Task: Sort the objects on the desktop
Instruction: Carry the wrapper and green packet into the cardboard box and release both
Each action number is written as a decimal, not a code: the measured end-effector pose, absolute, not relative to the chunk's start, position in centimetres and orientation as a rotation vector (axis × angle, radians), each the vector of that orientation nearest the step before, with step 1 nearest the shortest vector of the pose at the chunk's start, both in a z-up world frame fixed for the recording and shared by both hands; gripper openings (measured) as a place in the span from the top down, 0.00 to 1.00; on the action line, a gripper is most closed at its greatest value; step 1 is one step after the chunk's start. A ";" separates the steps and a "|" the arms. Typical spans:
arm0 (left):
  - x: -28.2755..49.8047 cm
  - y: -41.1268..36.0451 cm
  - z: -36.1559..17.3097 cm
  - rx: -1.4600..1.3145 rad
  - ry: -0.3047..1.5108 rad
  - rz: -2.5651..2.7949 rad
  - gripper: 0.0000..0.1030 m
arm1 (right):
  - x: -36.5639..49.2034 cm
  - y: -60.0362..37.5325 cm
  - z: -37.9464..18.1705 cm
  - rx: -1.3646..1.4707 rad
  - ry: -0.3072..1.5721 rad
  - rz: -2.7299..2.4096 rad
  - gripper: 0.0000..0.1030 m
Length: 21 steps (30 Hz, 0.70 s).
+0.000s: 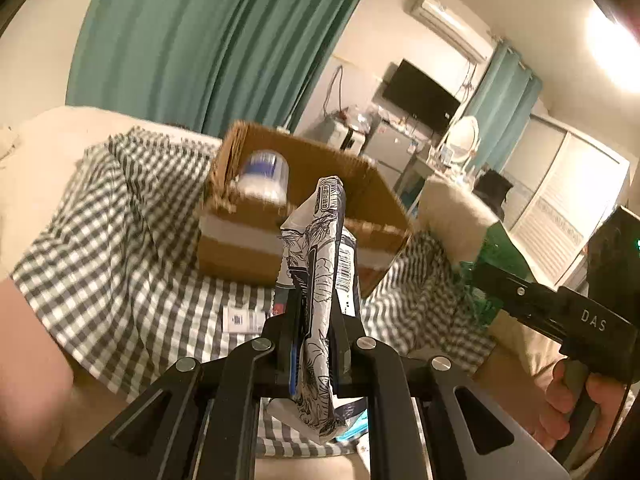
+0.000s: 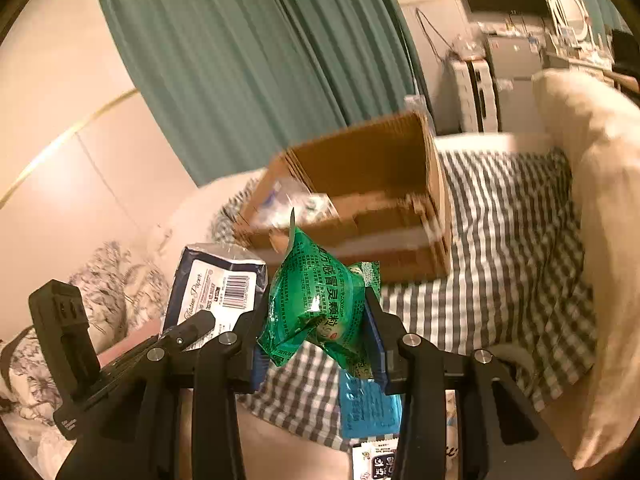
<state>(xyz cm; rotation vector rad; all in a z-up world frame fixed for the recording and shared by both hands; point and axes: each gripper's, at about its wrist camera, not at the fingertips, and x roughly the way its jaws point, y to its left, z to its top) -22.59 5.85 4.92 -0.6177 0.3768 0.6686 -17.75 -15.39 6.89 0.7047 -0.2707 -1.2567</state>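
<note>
A: What is lying at the left edge, and where is there room?

B: A cream pillow is sitting at the far left of the bed, with the checked cloth spreading rightward from it. The cardboard box is standing open-topped in the middle of the cloth, a white tub lying inside it near its left wall. Bare cloth is showing in front of the box and to its right, up to another cream cushion.

A: And the claws?

B: The left claw is clenching a flower-printed tissue pack, holding it upright above the cloth, just short of the box's near wall. The right claw is gripping a green sachet, its pads pressing both sides, also in the air before the box. A blue packet is lying flat on the cloth beneath it.
</note>
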 end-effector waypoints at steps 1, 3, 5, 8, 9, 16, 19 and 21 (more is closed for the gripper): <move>-22.8 5.7 5.6 -0.612 0.363 0.670 0.89 | -17.9 -14.7 7.4 0.690 -0.276 -1.264 0.62; -23.1 5.8 7.1 -0.600 0.329 0.667 0.89 | -18.5 -13.5 8.2 0.662 -0.286 -1.287 0.62; -23.5 6.0 8.8 -0.598 0.275 0.648 0.89 | -19.2 -12.4 8.7 0.648 -0.291 -1.301 0.62; -22.7 6.6 11.5 -0.557 0.263 0.640 0.89 | -20.7 -11.3 9.7 0.644 -0.304 -1.324 0.62; -22.3 6.9 12.3 -0.545 0.261 0.638 0.89 | -21.1 -11.0 10.4 0.639 -0.305 -1.329 0.62; -18.1 12.0 17.3 -0.615 0.246 0.591 0.89 | -22.6 -14.6 17.6 0.546 -0.202 -1.349 0.62; -15.9 14.7 18.1 -0.585 0.247 0.611 0.89 | -23.4 -18.6 19.5 0.571 -0.162 -1.319 0.62; -14.0 16.7 17.9 -0.542 0.278 0.625 0.89 | -24.0 -21.5 19.6 0.607 -0.145 -1.326 0.62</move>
